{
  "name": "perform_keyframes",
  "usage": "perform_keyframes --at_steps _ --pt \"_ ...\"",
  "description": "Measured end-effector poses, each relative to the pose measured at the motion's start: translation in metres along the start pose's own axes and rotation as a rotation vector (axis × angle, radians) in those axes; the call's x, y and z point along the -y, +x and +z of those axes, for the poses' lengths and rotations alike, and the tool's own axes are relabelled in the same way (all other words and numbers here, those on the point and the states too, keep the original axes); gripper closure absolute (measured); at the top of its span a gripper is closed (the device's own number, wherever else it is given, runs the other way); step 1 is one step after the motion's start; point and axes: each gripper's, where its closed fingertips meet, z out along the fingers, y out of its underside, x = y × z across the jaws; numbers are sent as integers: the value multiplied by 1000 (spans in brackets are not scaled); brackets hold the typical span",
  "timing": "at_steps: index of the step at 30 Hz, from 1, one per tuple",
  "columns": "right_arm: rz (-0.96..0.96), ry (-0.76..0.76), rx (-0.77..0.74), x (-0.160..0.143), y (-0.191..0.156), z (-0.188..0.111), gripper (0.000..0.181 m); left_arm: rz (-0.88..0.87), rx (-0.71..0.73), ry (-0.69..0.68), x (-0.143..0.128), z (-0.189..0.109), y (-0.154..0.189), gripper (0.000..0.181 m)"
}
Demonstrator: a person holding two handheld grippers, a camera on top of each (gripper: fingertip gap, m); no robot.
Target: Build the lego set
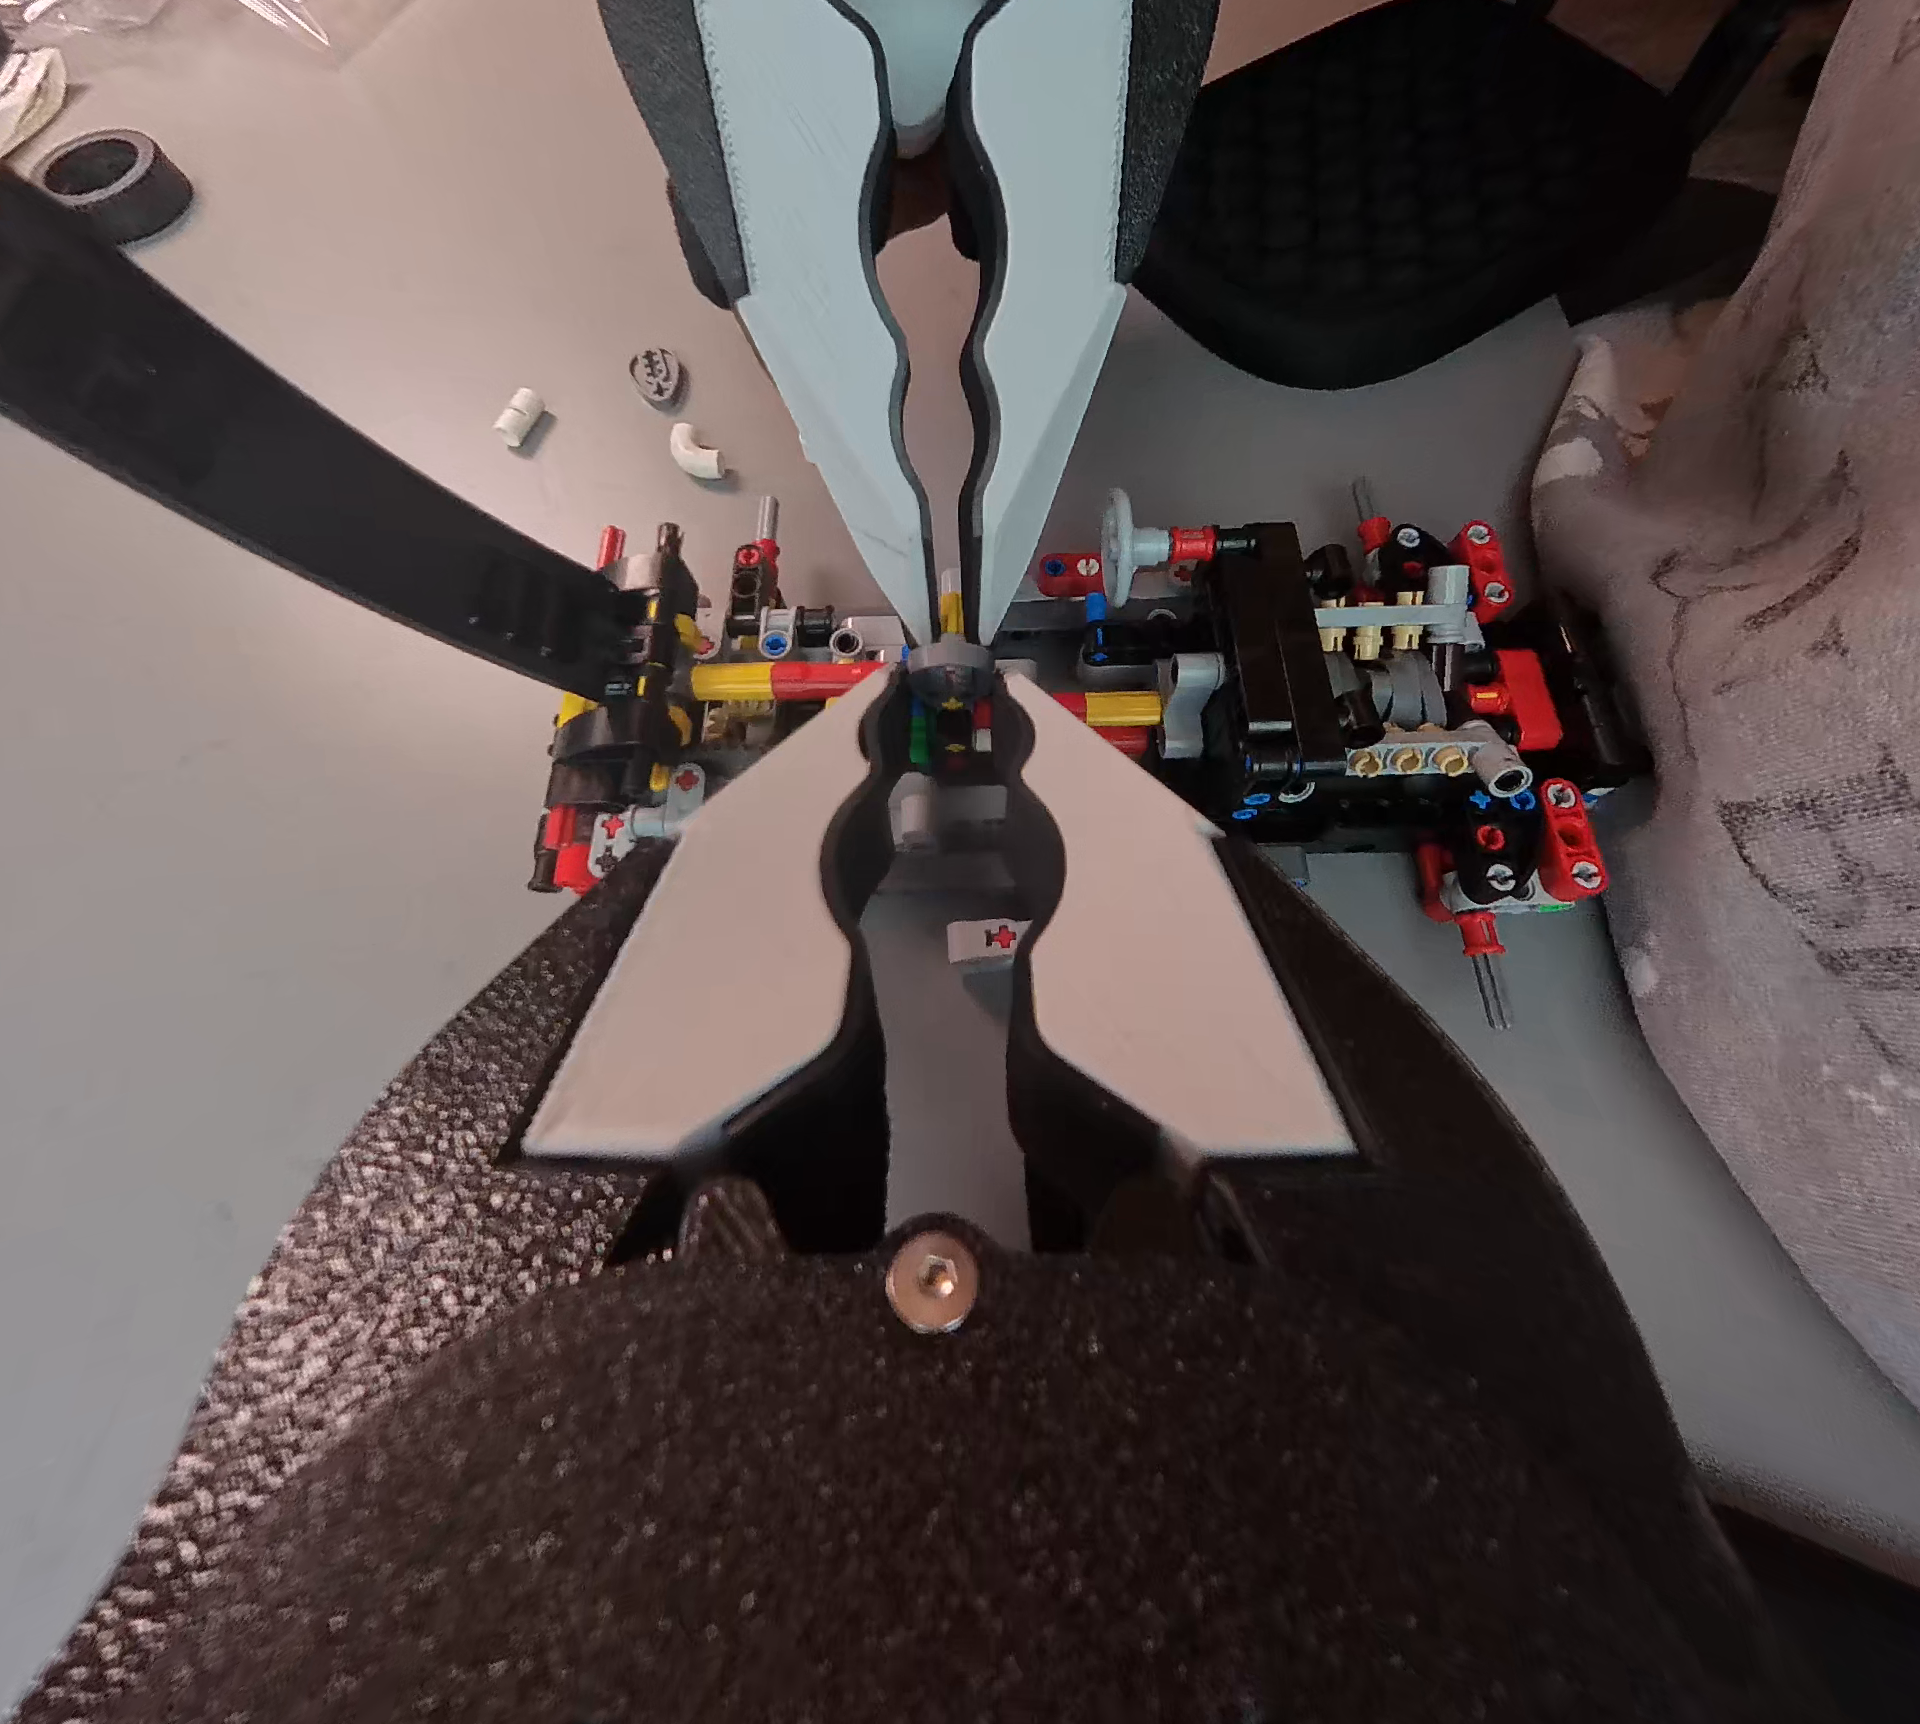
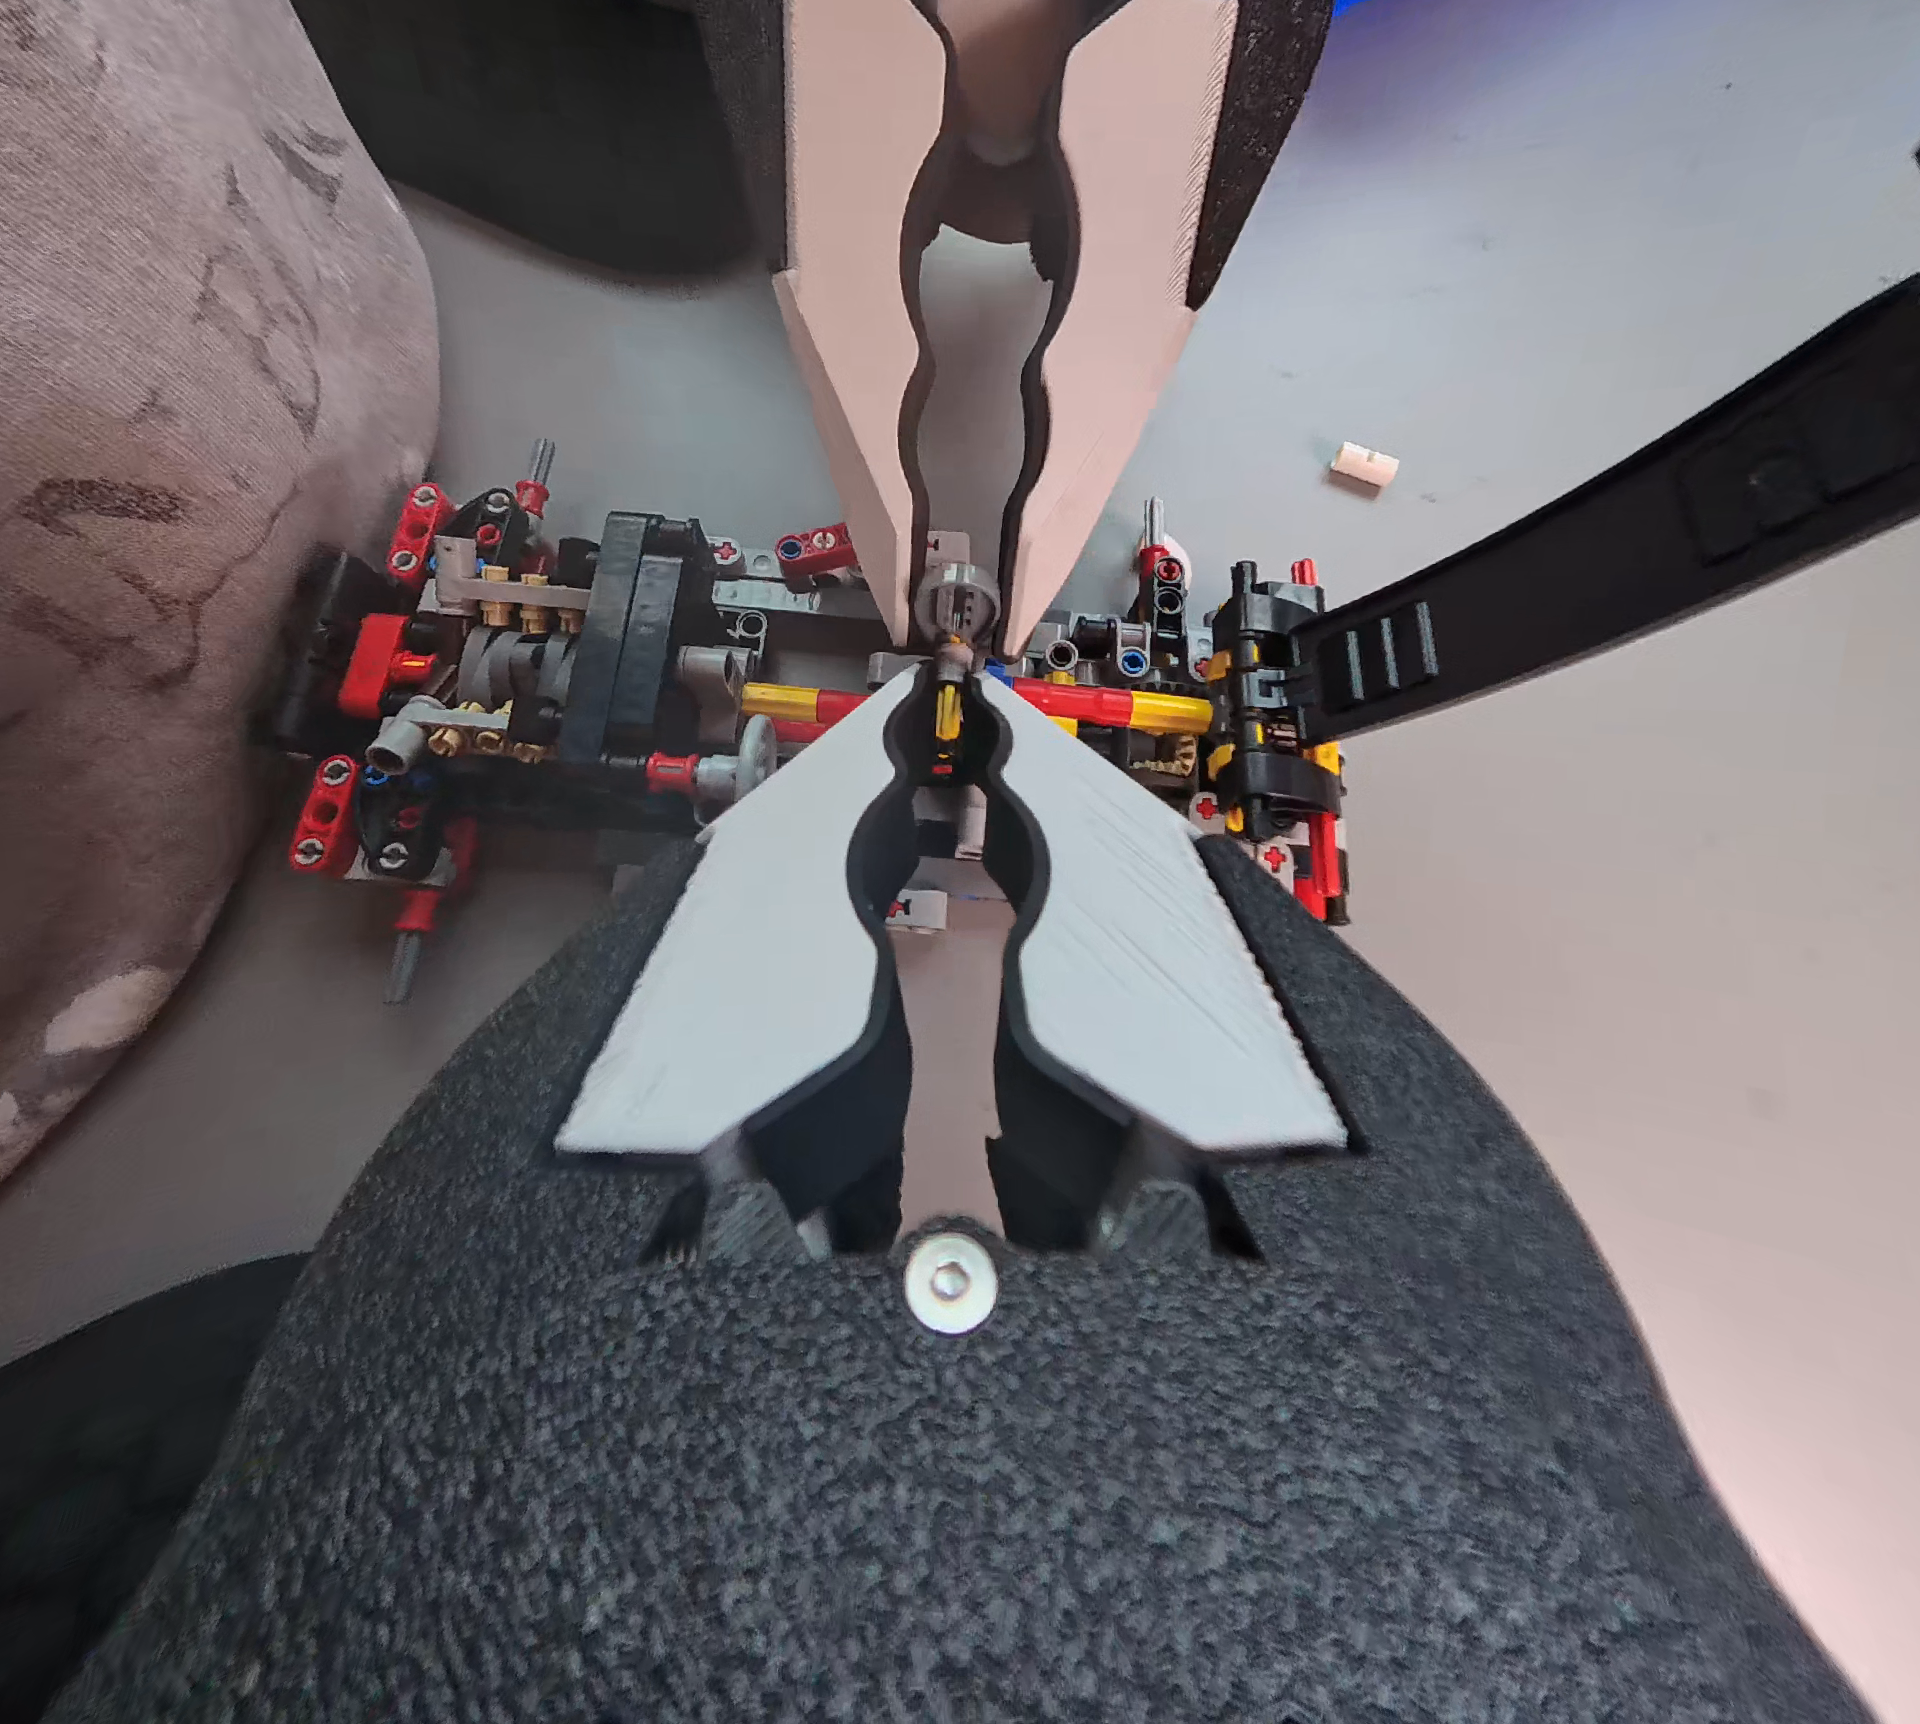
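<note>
Left gripper (image 1: 948, 675) fingers pinch grey ring (image 1: 943, 662); right gripper (image 2: 948, 672) fingers pinch yellow pin (image 2: 947, 706); no legible writing.

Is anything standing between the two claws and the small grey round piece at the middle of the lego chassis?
Nothing visible: the left claw and right claw both meet at the grey round piece atop the chassis.

Wrist cams opposed, close, sharing lego chassis (image 1: 1039, 718).

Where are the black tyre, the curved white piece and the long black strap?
Black tyre (image 1: 114, 183), left wrist view: on its rubber side wall.
Curved white piece (image 1: 698, 450), left wrist view: on the middle of its bend.
Long black strap (image 2: 1621, 573), right wrist view: on its flat top face.
</note>
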Motion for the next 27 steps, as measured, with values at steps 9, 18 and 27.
perform_keyframes --at_steps 9,18,27 --pt "29 -1 -17 -10 0 -4 181 -38 -6 -50 -15 -22 -3 166" --pt "-55 6 -32 14 2 16 172 -21 6 -49 -10 -16 -2 166" --pt "-109 -59 -18 15 3 18 175 -47 24 -22 -10 -17 -3 166"
